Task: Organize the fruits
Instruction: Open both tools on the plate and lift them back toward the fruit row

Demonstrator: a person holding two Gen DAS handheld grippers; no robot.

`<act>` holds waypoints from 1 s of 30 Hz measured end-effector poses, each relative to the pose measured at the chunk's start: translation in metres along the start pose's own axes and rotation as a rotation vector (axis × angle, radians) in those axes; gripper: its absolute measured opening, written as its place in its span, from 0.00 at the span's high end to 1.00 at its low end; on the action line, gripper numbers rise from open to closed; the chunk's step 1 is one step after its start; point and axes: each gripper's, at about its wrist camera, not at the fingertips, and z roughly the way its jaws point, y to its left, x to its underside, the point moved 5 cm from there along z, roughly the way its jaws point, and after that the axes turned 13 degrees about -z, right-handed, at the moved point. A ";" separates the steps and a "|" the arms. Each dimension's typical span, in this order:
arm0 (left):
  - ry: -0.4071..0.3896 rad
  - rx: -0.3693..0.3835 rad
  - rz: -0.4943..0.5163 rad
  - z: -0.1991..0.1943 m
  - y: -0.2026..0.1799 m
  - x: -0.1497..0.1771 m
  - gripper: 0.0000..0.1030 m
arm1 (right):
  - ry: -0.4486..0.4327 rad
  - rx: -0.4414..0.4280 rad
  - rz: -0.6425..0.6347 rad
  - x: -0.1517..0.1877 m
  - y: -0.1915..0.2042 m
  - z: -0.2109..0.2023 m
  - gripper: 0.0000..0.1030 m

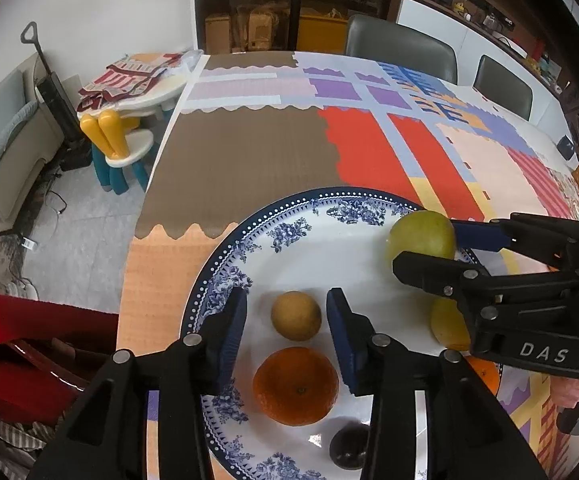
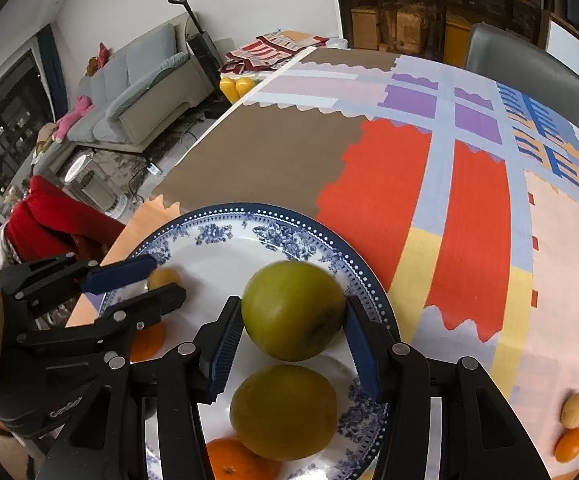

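2 green fruits (image 2: 293,310), oranges (image 1: 295,386), tan fruit (image 1: 296,315) on blue-rimmed plate (image 1: 289,208)

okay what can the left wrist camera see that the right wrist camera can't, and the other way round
Only the left wrist view shows a dark fruit at the plate's near edge, and the whole orange.

Only the right wrist view shows two small fruits off the plate, on the tablecloth: a tan one and an orange one.

Both show the blue-and-white plate, the green fruit between the right gripper jaws, a yellow-green fruit nearer than it, and the small tan fruit ahead of the open left gripper.
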 end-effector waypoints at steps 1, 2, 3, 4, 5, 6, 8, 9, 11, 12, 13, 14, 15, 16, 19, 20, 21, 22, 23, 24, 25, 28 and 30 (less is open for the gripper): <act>-0.002 -0.002 0.003 -0.001 0.000 0.001 0.60 | -0.010 -0.006 0.001 -0.001 0.000 -0.002 0.49; -0.007 -0.007 0.004 -0.004 -0.001 0.001 0.60 | -0.019 -0.004 -0.002 -0.002 0.001 -0.004 0.48; -0.011 -0.010 0.002 -0.006 0.000 0.001 0.60 | -0.027 0.000 -0.006 -0.002 0.001 -0.007 0.47; -0.017 -0.012 -0.001 -0.008 0.000 0.002 0.60 | -0.036 0.005 -0.011 -0.004 0.002 -0.010 0.45; -0.026 -0.014 -0.005 -0.013 0.000 0.002 0.59 | -0.041 0.006 -0.012 -0.004 0.003 -0.012 0.45; -0.034 -0.015 -0.006 -0.016 0.000 0.002 0.59 | -0.046 0.003 -0.011 -0.004 0.003 -0.014 0.45; -0.059 -0.019 -0.007 -0.027 -0.002 0.002 0.57 | -0.056 -0.002 -0.010 -0.003 0.004 -0.020 0.45; -0.068 -0.021 -0.007 -0.031 -0.003 0.001 0.55 | -0.065 0.000 -0.008 -0.003 0.005 -0.025 0.45; -0.097 -0.024 -0.003 -0.043 -0.006 0.001 0.54 | -0.082 0.003 -0.008 -0.002 0.006 -0.033 0.45; -0.109 -0.025 0.001 -0.047 -0.008 0.001 0.54 | -0.091 0.007 -0.008 -0.001 0.006 -0.038 0.45; -0.123 -0.028 0.006 -0.054 -0.011 0.001 0.53 | -0.099 0.012 -0.007 -0.001 0.007 -0.043 0.45; -0.134 -0.030 0.010 -0.059 -0.012 0.001 0.52 | -0.111 0.017 -0.007 0.000 0.007 -0.050 0.45; -0.151 -0.030 0.014 -0.066 -0.015 0.002 0.50 | -0.122 0.022 -0.007 0.001 0.007 -0.056 0.45; -0.163 -0.030 0.018 -0.071 -0.018 0.002 0.49 | -0.132 0.030 -0.007 0.003 0.007 -0.062 0.45; -0.204 -0.029 0.035 -0.088 -0.028 0.003 0.48 | -0.160 0.048 -0.007 0.008 0.007 -0.081 0.45; -0.217 -0.028 0.040 -0.094 -0.032 0.004 0.47 | -0.168 0.054 -0.005 0.009 0.006 -0.087 0.45; -0.233 -0.025 0.048 -0.101 -0.037 0.005 0.46 | -0.178 0.059 -0.003 0.011 0.006 -0.094 0.45; -0.243 -0.022 0.054 -0.106 -0.041 0.006 0.46 | -0.186 0.064 -0.001 0.014 0.005 -0.100 0.45; -0.255 -0.019 0.061 -0.111 -0.045 0.008 0.45 | -0.191 0.068 0.000 0.016 0.005 -0.105 0.45; -0.264 -0.016 0.067 -0.116 -0.049 0.009 0.45 | -0.199 0.072 0.002 0.019 0.004 -0.112 0.45; -0.275 -0.010 0.074 -0.121 -0.054 0.011 0.45 | -0.207 0.078 0.004 0.022 0.003 -0.119 0.45; -0.295 0.007 0.091 -0.134 -0.067 0.017 0.43 | -0.231 0.095 0.014 0.031 -0.001 -0.137 0.45; -0.315 0.017 0.102 -0.143 -0.078 0.023 0.42 | -0.246 0.104 0.022 0.038 -0.003 -0.149 0.42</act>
